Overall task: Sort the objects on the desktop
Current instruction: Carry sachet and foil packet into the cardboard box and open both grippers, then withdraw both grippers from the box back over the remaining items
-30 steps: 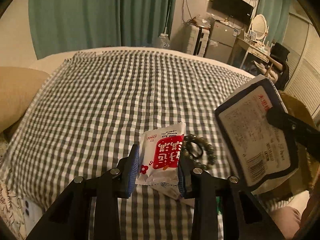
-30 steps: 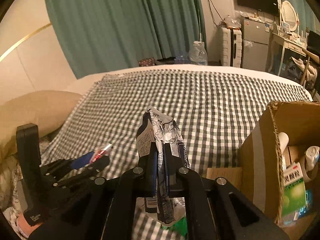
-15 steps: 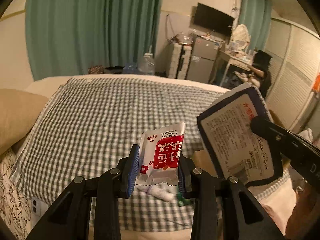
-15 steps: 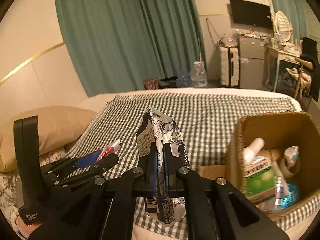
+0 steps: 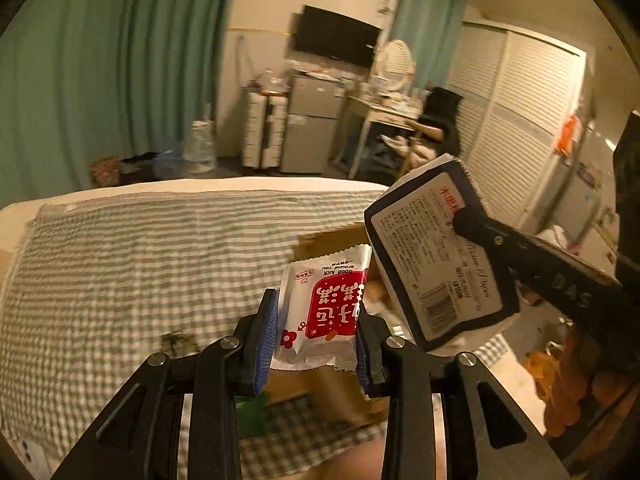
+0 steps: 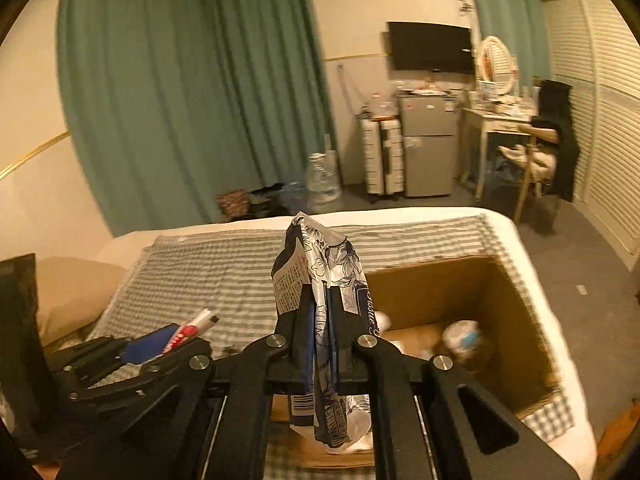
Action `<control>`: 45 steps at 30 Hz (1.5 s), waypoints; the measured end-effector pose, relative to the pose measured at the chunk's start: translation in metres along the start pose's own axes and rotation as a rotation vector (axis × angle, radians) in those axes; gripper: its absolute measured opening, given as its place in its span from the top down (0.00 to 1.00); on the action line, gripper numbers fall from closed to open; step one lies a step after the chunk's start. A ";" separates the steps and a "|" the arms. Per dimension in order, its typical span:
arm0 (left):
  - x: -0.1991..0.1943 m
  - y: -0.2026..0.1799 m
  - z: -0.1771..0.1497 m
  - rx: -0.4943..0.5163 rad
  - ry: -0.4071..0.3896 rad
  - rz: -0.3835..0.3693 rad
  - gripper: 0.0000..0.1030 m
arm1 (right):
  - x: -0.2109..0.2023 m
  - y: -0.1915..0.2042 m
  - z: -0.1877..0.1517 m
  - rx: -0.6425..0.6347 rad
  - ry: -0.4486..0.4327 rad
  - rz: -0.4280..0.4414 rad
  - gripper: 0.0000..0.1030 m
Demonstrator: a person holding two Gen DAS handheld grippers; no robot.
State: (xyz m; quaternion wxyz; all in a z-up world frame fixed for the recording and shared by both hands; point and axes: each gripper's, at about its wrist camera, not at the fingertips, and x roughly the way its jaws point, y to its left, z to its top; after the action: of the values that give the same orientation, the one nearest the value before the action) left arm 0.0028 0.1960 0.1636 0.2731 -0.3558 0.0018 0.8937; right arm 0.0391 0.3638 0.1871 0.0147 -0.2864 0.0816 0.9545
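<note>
Above the checked bed, near its right edge, our left gripper (image 5: 316, 332) clamps the snack packet (image 5: 326, 312) and our right gripper (image 6: 320, 320) pinches the tissue pack (image 6: 324, 264); we bring both fully over the cardboard box (image 6: 516, 300) before letting go

Dim, warm yellow indoor light, source not visible. Fisheye bends curtains (image 6: 180, 100) and wardrobe doors (image 5: 520, 120); black vignette at corners. Checked cloth (image 5: 140, 260) smeared by motion blur; background soft.

Snack sachet (image 5: 325, 312), white w/ red panel: "Good luck", upside down. Tissue pack (image 6: 320, 280): "Tissue". Right gripper arm: "DAS".
</note>
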 end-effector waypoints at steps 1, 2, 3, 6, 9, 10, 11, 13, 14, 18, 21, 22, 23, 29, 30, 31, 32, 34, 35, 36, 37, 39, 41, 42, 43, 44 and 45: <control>0.006 -0.006 0.003 0.004 0.006 -0.007 0.67 | 0.003 -0.012 0.000 0.004 0.006 -0.024 0.95; 0.017 -0.016 0.007 0.013 0.015 -0.018 0.67 | 0.006 -0.020 0.000 0.011 0.011 -0.036 0.95; 0.024 -0.022 0.008 0.019 0.021 -0.025 0.67 | 0.009 -0.029 0.000 0.019 0.017 -0.043 0.95; 0.051 -0.039 0.011 0.029 0.049 -0.038 0.67 | 0.022 -0.053 -0.004 0.042 0.044 -0.063 0.95; 0.079 -0.052 0.009 0.036 0.084 -0.053 0.67 | 0.040 -0.076 -0.011 0.068 0.078 -0.077 0.95; 0.087 -0.057 0.006 0.043 0.097 -0.055 0.67 | 0.043 -0.080 -0.013 0.074 0.087 -0.079 0.95; 0.094 -0.060 0.002 0.054 0.108 -0.050 0.67 | 0.049 -0.085 -0.015 0.082 0.096 -0.082 0.95; 0.105 -0.065 -0.001 0.079 0.122 -0.044 0.67 | 0.057 -0.092 -0.018 0.092 0.108 -0.092 0.94; 0.111 -0.067 -0.003 0.095 0.129 -0.042 0.67 | 0.059 -0.096 -0.020 0.103 0.108 -0.099 0.94; 0.113 -0.068 -0.011 0.139 0.118 -0.027 0.37 | 0.059 -0.112 -0.025 0.161 0.096 -0.128 0.48; 0.107 -0.060 -0.009 0.143 0.086 -0.007 0.13 | 0.055 -0.115 -0.026 0.183 0.089 -0.140 0.47; 0.104 -0.059 -0.009 0.142 0.086 -0.009 0.13 | 0.053 -0.116 -0.026 0.185 0.088 -0.142 0.47; 0.101 -0.054 -0.009 0.141 0.091 -0.006 0.13 | 0.051 -0.113 -0.025 0.183 0.087 -0.146 0.47; 0.062 -0.023 -0.006 0.087 0.056 0.084 0.13 | 0.029 -0.082 -0.020 0.142 0.074 -0.109 0.47; 0.054 -0.013 -0.005 0.065 0.057 0.096 0.13 | 0.025 -0.072 -0.019 0.129 0.071 -0.090 0.47; 0.045 -0.003 -0.005 0.044 0.057 0.111 0.13 | 0.022 -0.065 -0.019 0.118 0.070 -0.078 0.47; 0.037 0.008 -0.005 0.026 0.057 0.129 0.13 | 0.019 -0.053 -0.018 0.102 0.066 -0.063 0.47; 0.023 0.026 -0.005 -0.002 0.051 0.169 0.10 | 0.014 -0.027 -0.015 0.067 0.058 -0.026 0.47; 0.013 0.041 -0.008 -0.028 0.042 0.200 0.09 | 0.013 -0.017 -0.015 0.055 0.055 -0.011 0.47; 0.005 0.053 -0.011 -0.053 0.036 0.222 0.08 | 0.013 -0.005 -0.014 0.042 0.051 0.008 0.47; -0.001 0.063 -0.014 -0.075 0.033 0.239 0.07 | 0.012 0.008 -0.015 0.029 0.051 0.028 0.47; -0.013 0.091 -0.025 -0.130 0.032 0.284 0.07 | 0.013 0.032 -0.018 0.009 0.055 0.069 0.47; -0.018 0.113 -0.037 -0.173 0.032 0.313 0.07 | 0.017 0.057 -0.026 -0.010 0.077 0.114 0.47; -0.020 0.127 -0.047 -0.204 0.040 0.326 0.07 | 0.019 0.067 -0.031 -0.020 0.088 0.130 0.47; -0.020 0.135 -0.053 -0.220 0.050 0.328 0.07 | 0.022 0.079 -0.039 -0.035 0.106 0.149 0.47; -0.019 0.142 -0.062 -0.237 0.060 0.329 0.07 | 0.026 0.091 -0.048 -0.051 0.128 0.167 0.47; -0.017 0.151 -0.075 -0.257 0.076 0.334 0.07 | 0.030 0.103 -0.057 -0.064 0.151 0.179 0.47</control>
State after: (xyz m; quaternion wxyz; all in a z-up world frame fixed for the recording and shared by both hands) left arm -0.0138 0.0444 0.0892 0.0734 -0.4161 -0.0430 0.9053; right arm 0.0369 0.2526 0.1388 -0.0859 -0.3494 0.0770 0.9299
